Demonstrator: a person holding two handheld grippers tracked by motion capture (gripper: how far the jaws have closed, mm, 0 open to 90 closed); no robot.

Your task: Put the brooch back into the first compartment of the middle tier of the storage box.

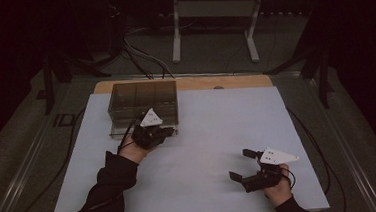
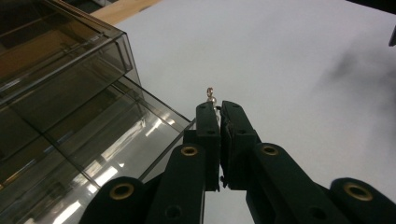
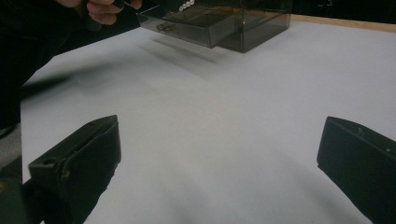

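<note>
A: Nearest the lens we see the left gripper [image 2: 215, 109], its two black jaws pressed together on a small metal ring pull [image 2: 210, 94] that sticks out just past the tips.

B: And where does that pull lie?

A: At the front of the smoked clear drawer box [image 1: 143, 106], which stands at the far left of the white table sheet [image 1: 214, 149]. In the right gripper view one drawer [image 3: 187, 28] juts out of the box front, off the sheet's surface. We judge the pull's travel to run along the gripper's own line, straight back toward the person.

B: Which hand is nearer?

A: The left hand [image 1: 135, 151], touching the box front. The right gripper [image 1: 242, 164] rests well apart at the near right of the sheet, jaws spread wide, holding nothing.

B: Any writing?

A: On the box, none that we can read. Dark letters on the floor just left of the sheet are cut off and too dim to make out.
</note>
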